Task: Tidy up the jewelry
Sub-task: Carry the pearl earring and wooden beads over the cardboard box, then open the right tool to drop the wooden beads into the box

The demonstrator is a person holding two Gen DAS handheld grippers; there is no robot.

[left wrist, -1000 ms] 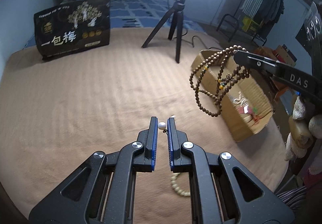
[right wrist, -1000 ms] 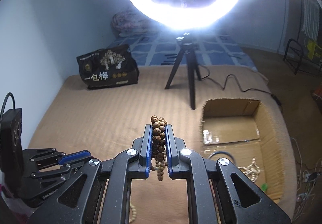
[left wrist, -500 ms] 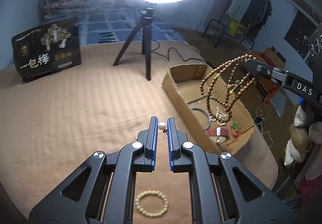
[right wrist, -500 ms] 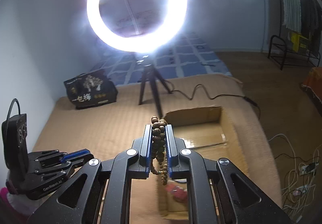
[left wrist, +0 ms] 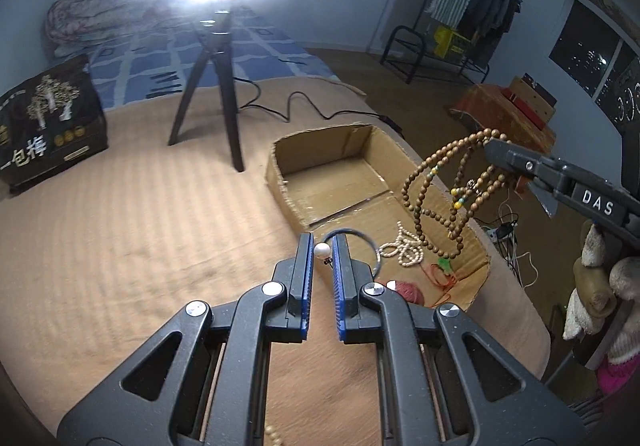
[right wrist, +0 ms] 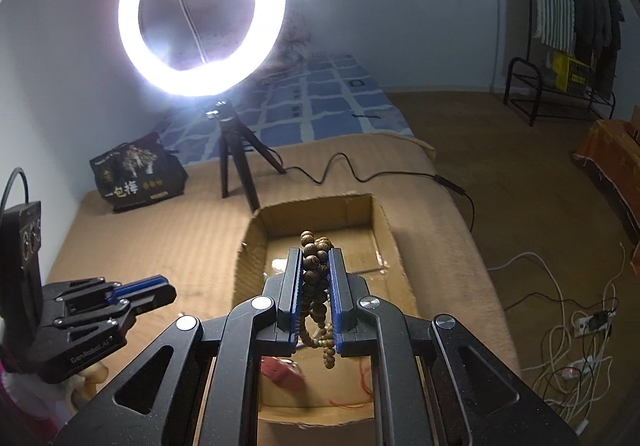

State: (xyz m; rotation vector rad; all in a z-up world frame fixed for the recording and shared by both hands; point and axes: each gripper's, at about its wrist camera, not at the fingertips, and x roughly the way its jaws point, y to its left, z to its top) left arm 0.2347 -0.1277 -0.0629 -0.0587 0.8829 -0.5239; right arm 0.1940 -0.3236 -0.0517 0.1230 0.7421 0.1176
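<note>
**Two light pieces held above the box**

The right gripper (right wrist: 315,266) is clamped on a limp wooden bead necklace (left wrist: 452,201), right of centre, over the cardboard box (left wrist: 332,149). The left gripper (left wrist: 322,250) pinches a small pearl piece (left wrist: 321,250); it looks smooth and slippery, so the pads should grip it centrally.

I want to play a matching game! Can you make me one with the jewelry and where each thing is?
Things:
1. pearl
2. brown beads
3. pale beads
4. bag

Places:
A. lying in the box
B. standing by the wall
C. pinched in the left gripper
D. pinched in the right gripper

Pairs: 1-C, 2-D, 3-A, 4-B
</note>
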